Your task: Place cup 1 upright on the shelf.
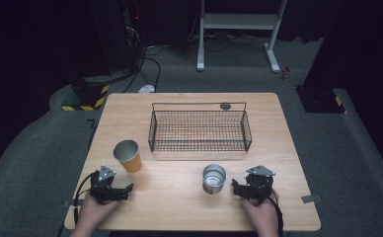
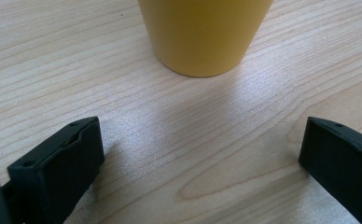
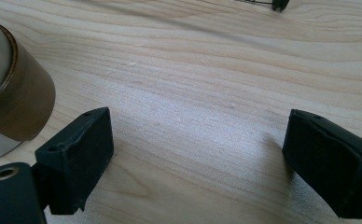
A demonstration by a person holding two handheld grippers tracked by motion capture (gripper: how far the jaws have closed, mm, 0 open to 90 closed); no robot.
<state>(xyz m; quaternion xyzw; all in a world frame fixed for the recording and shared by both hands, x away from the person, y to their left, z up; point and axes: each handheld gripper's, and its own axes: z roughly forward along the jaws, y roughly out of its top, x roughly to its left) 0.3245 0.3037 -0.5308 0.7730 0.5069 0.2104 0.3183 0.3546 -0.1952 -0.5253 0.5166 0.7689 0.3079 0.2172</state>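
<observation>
Yellow cup (image 1: 129, 156) stands upright on the wooden tabletop (image 1: 179, 207), left of centre and just off the near left corner of the wire basket (image 1: 199, 129). In the left gripper view its tapered yellow wall (image 2: 202, 35) rises ahead of the black jaws, apart from them, with bare wood in between. Left tongs (image 1: 126, 190) lie near the cup on the person's side, held in the left hand (image 1: 93, 210), jaws spread wide with nothing between them (image 2: 200, 158). Over on the right, a short metal cup (image 1: 213, 178) sits upright, open top up; the right gripper view shows its brown band (image 3: 20, 100) off to the left of the jaws. Right tongs (image 1: 235, 187) rest just beside that metal cup, in the right hand (image 1: 262, 213), jaws also wide apart and empty (image 3: 198, 154). Wire basket stands empty toward the far side of the tabletop
</observation>
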